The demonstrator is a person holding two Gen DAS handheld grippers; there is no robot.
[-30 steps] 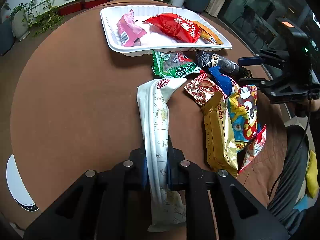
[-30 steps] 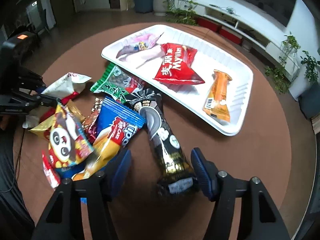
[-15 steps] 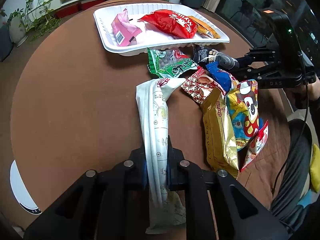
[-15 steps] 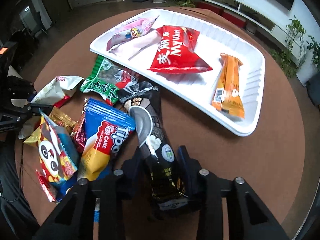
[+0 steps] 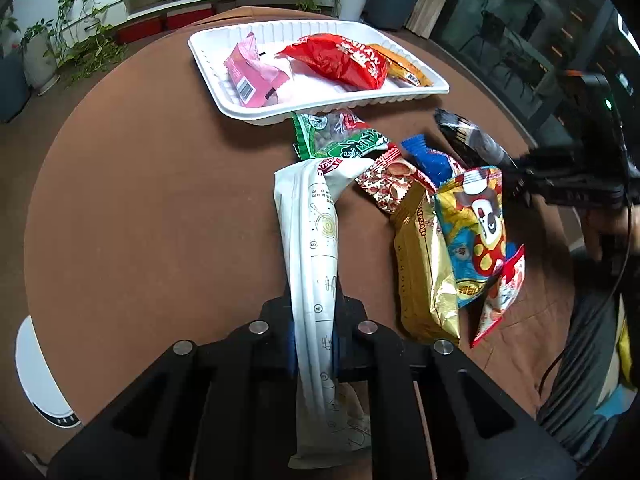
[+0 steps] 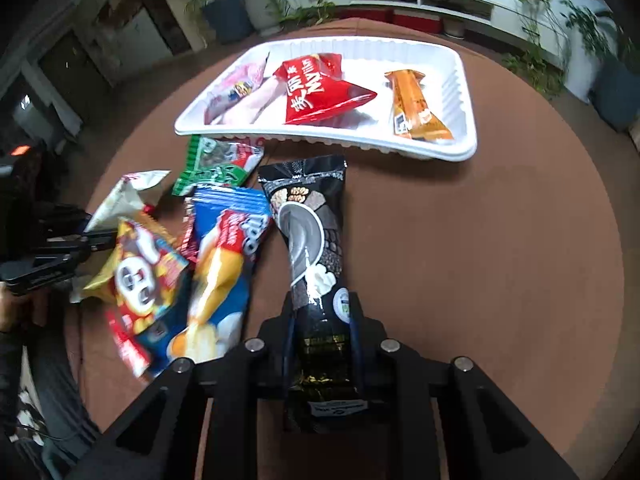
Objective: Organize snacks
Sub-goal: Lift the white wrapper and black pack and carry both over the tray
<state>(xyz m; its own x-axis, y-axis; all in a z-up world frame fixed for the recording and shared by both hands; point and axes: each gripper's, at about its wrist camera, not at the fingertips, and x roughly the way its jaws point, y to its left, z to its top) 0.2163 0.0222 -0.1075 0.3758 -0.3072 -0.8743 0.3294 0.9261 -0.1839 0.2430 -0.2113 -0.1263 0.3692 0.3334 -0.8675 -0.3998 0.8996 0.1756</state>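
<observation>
A second ago the right gripper (image 6: 322,320) stood wide around the black packet (image 6: 312,240); now its jaws are closing and already press the packet's lower half from both sides, and the packet has been dragged clear of the pile, lying straight up the middle of the right wrist view with its top just short of the white tray (image 6: 460,80). The left gripper (image 5: 314,344) has not changed: it is clamped on the long white packet (image 5: 310,240), which runs from the bottom centre of the left wrist view up toward the green packet (image 5: 340,140). So both hands now carry a snack, and the tray, already holding a pink packet (image 5: 250,76), a red bag (image 5: 340,60) and an orange bar (image 6: 412,108), is likely next. The bottom ends of both held packets pass behind the gripper bodies, the right gripper is blurred at the right edge of the left view, and whether either packet is lifted off the table (image 5: 140,200) is hard to tell
</observation>
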